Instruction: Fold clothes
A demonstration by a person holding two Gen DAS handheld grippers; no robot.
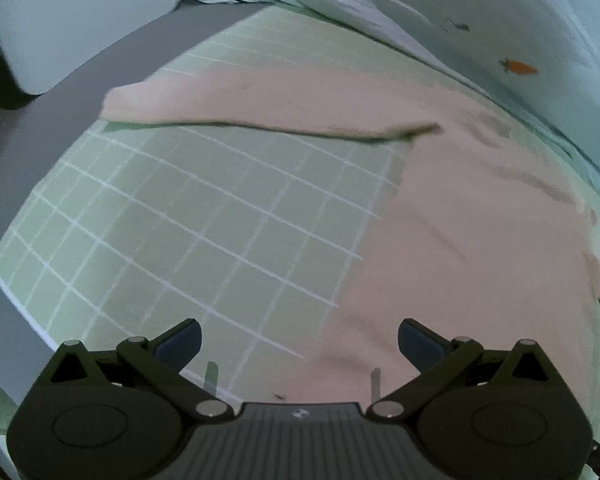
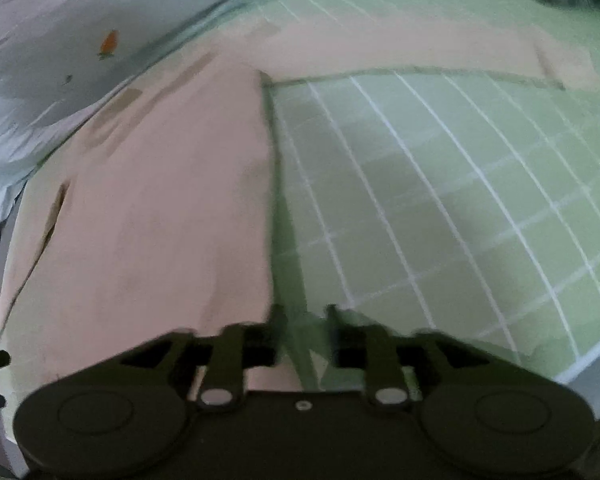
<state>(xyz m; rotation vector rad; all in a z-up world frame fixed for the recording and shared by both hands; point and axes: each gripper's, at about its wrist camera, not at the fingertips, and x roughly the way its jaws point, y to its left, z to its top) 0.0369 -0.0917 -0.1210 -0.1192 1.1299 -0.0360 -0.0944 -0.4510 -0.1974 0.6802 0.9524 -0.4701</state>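
Fingers (image 1: 180, 344) of the left tool (image 1: 299, 340) stand wide apart with nothing between them, poised over the near hem of a pale pink long-sleeved top (image 1: 460, 220) where the cloth meets a green cutting mat (image 1: 188, 220) ruled with white grid lines. The right tool (image 2: 302, 320) is blurred; its two dark fingers (image 2: 276, 320) sit close together with a narrow gap, right at the straight side edge of the pink top (image 2: 160, 220), and whether they pinch the cloth cannot be told.

The top lies spread flat on the mat (image 2: 440, 200). In the left view its body fills the right side and one sleeve (image 1: 260, 104) stretches away to the left across the far part of the mat, its lower edge slightly raised and casting a dark shadow. In the right view the body fills the left side and the other sleeve (image 2: 440, 52) runs off to the right along the far part of the mat.

The mat rests on a grey table (image 1: 112, 56), seen as a band around the mat's border. Beyond the far edge lies a pale blue-white fabric (image 1: 500, 12) with a small orange carrot print (image 1: 518, 67), rumpled and touching the top's far side. A white rounded object (image 1: 72, 20) sits on the far left corner.

Both tools point forward and downward, low over the surface.
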